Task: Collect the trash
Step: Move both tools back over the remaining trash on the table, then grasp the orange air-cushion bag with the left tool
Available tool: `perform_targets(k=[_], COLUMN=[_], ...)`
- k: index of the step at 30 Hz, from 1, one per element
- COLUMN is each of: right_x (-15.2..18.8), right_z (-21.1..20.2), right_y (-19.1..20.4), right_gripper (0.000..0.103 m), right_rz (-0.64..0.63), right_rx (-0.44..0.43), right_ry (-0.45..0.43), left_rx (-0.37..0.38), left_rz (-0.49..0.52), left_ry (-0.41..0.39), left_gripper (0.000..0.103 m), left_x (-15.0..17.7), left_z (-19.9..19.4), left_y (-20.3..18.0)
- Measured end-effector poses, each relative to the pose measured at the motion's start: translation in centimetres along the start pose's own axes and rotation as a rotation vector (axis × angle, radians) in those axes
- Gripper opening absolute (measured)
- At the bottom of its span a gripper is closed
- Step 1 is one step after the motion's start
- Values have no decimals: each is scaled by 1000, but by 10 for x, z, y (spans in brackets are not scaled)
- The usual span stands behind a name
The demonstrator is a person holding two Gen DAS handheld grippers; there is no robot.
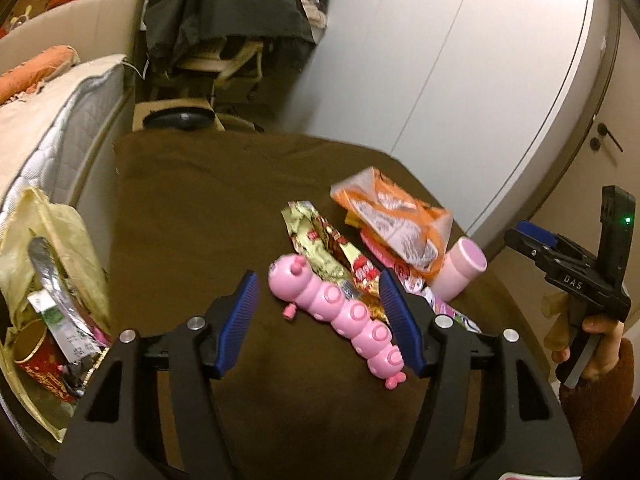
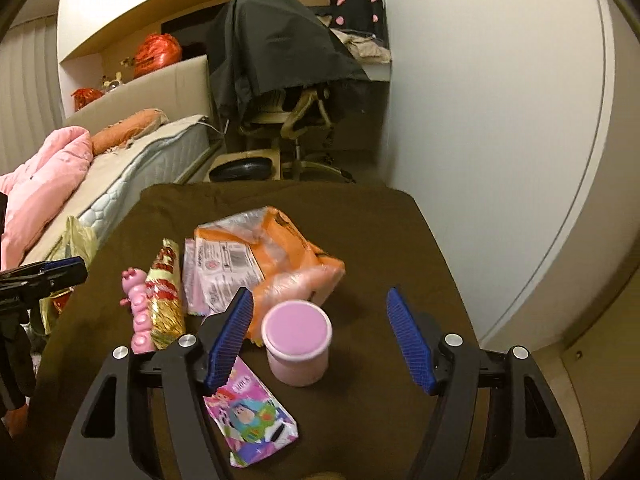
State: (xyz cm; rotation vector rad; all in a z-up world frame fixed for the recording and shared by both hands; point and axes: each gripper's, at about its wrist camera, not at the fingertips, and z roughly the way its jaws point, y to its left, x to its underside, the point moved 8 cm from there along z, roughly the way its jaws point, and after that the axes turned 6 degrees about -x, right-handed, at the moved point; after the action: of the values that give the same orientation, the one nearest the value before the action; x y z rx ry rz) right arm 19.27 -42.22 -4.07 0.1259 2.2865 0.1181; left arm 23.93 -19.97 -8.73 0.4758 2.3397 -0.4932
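From the left wrist, our left gripper [image 1: 318,318] hangs wide open and empty over the pink caterpillar toy [image 1: 340,312]; we should skip it for the gold wrapper [image 1: 320,244]. From the right wrist, our right gripper [image 2: 320,338], open and empty, straddles the pink cup [image 2: 297,340]; close squarely.

Pink cup [image 2: 297,344] between spread fingers [image 2: 231,338], brown table [image 2: 380,240]

Left gripper [image 1: 318,318] and right gripper [image 2: 320,336] angle downward, fingers spread wide (nothing gripped).
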Motion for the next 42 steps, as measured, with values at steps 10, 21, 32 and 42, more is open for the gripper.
perform_targets(k=[10, 21, 32, 42], right_x=[38, 67, 85, 87], right_z=[-3, -11, -14, -11], right_y=[7, -9, -22, -8], right_gripper=[65, 65, 65, 65], right_rz=[6, 109, 167, 180], right_rx=[-12, -20, -47, -91], right_ry=[22, 6, 22, 31], left_rx=[-7, -42, -66, -69], left_rz=[-14, 58, 286, 57], left_ry=[31, -47, 210, 28], left_gripper=[59, 59, 39, 18], left_x=[-4, -76, -75, -84], left_z=[24, 91, 182, 76], left_y=[-21, -50, -74, -39])
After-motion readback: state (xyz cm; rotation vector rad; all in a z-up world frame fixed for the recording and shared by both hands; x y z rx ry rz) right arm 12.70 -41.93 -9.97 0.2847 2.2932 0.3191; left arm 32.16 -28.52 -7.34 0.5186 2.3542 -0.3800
